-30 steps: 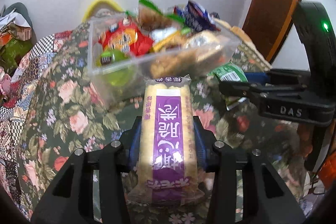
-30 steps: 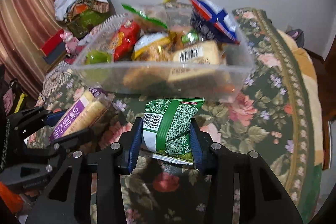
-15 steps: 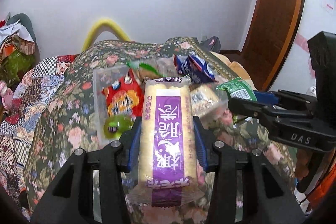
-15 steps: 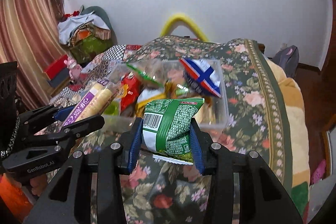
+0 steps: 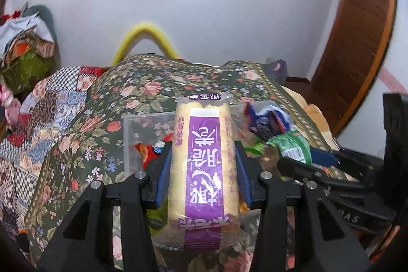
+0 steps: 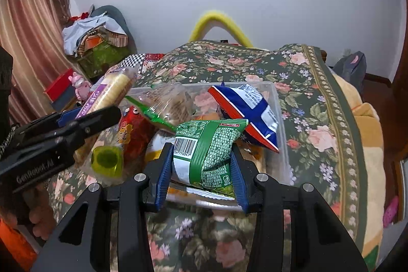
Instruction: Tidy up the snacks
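Observation:
My left gripper [image 5: 202,157] is shut on a long purple and yellow rice cracker pack [image 5: 204,165] and holds it above the clear plastic bin [image 5: 127,134]. The pack also shows in the right wrist view [image 6: 109,91]. My right gripper [image 6: 201,165] is shut on a green snack bag [image 6: 209,149], held over the near side of the bin [image 6: 280,124]. The bin sits on the floral bedspread [image 6: 318,119] and holds several snacks, among them a blue, white and red bag [image 6: 252,114], a red pack [image 6: 132,131] and a green jelly cup [image 6: 107,159].
The left gripper [image 6: 51,139] is close on the left in the right wrist view. A wooden door [image 5: 357,42] is at the right. A pile of clothes and boxes [image 6: 97,47] lies at the far left. A yellow arch [image 6: 219,22] stands behind the bed.
Both grippers have risen with their packs, from the bedspread in front of the bin to above it. The bin now appears from above.

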`<action>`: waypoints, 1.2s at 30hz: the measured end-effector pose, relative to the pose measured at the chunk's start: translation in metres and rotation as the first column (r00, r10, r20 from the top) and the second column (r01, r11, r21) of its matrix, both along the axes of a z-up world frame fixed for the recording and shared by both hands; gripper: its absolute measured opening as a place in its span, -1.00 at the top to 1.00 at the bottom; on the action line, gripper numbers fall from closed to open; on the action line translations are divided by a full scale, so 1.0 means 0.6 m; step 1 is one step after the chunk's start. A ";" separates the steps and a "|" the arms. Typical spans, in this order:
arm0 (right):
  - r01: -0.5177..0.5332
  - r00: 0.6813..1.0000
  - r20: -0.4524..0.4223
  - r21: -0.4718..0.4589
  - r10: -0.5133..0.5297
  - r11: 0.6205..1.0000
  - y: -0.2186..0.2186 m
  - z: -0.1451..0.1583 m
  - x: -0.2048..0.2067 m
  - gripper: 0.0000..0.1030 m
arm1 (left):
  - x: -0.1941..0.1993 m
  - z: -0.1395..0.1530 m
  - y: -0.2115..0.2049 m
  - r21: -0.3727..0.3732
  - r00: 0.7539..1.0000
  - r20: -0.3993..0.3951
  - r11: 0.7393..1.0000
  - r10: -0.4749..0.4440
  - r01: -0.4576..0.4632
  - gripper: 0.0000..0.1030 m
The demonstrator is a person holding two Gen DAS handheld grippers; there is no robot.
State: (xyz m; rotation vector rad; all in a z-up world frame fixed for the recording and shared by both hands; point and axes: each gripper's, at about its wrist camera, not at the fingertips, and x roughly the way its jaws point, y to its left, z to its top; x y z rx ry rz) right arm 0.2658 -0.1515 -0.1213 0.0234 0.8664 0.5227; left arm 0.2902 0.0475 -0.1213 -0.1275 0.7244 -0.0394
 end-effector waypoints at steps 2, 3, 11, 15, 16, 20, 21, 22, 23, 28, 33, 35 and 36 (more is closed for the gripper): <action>0.001 1.000 -0.011 0.000 -0.001 1.000 0.005 -0.007 0.007 0.24 | 0.011 -0.008 0.011 -0.006 1.000 -0.004 1.000 0.023 -0.023 0.13; 0.001 1.000 -0.017 -0.001 -0.001 1.000 0.006 -0.010 0.009 0.24 | 0.015 -0.012 0.015 -0.006 0.999 -0.008 0.999 0.032 -0.032 0.13; 0.000 1.000 -0.009 -0.051 -0.001 0.999 0.016 -0.018 0.003 0.20 | 0.028 -0.042 0.017 -0.001 0.996 -0.078 0.999 0.035 -0.035 0.10; 0.011 1.000 -0.024 -0.033 -0.011 0.999 0.005 -0.008 0.002 0.05 | 0.018 -0.037 0.016 -0.004 0.996 -0.087 1.000 0.025 -0.025 0.04; 0.014 1.000 -0.017 -0.030 -0.015 0.999 0.002 -0.002 0.000 0.03 | 0.014 -0.031 0.016 -0.001 0.997 -0.080 1.000 0.025 -0.025 0.03; 0.028 0.999 0.019 -0.016 -0.028 0.999 -0.014 0.028 -0.015 -0.02 | -0.004 -0.006 0.015 0.007 0.999 -0.053 1.000 0.012 -0.012 0.01; 0.030 0.999 0.024 -0.014 -0.030 0.999 -0.017 0.033 -0.017 -0.02 | -0.010 0.000 0.013 0.011 0.999 -0.052 1.000 0.009 -0.008 0.01; 0.036 0.999 0.033 -0.011 -0.036 0.999 -0.019 0.038 -0.021 -0.02 | -0.014 0.006 0.011 0.015 0.999 -0.050 1.000 0.007 -0.007 0.01; 0.034 0.999 0.040 -0.008 -0.034 0.999 -0.023 0.047 -0.028 -0.02 | -0.021 0.012 0.010 0.017 0.999 -0.046 1.000 0.004 -0.003 0.01; 0.046 0.994 0.103 0.005 -0.046 0.999 -0.036 0.088 -0.058 -0.02 | -0.081 0.068 -0.004 0.035 0.999 0.040 0.999 -0.013 0.012 0.01; 0.057 0.979 0.195 0.055 -0.067 0.997 -0.056 0.160 -0.116 -0.02 | -0.165 0.144 -0.030 0.062 0.985 0.171 0.998 -0.026 0.016 0.01; 0.058 0.970 0.230 0.080 -0.075 0.995 -0.065 0.188 -0.144 -0.02 | -0.203 0.176 -0.042 0.068 0.974 0.226 0.998 -0.033 0.018 0.01; 0.058 0.965 0.251 0.091 -0.079 0.994 -0.069 0.204 -0.160 -0.03 | -0.226 0.193 -0.049 0.074 0.966 0.257 0.997 -0.036 0.017 -0.02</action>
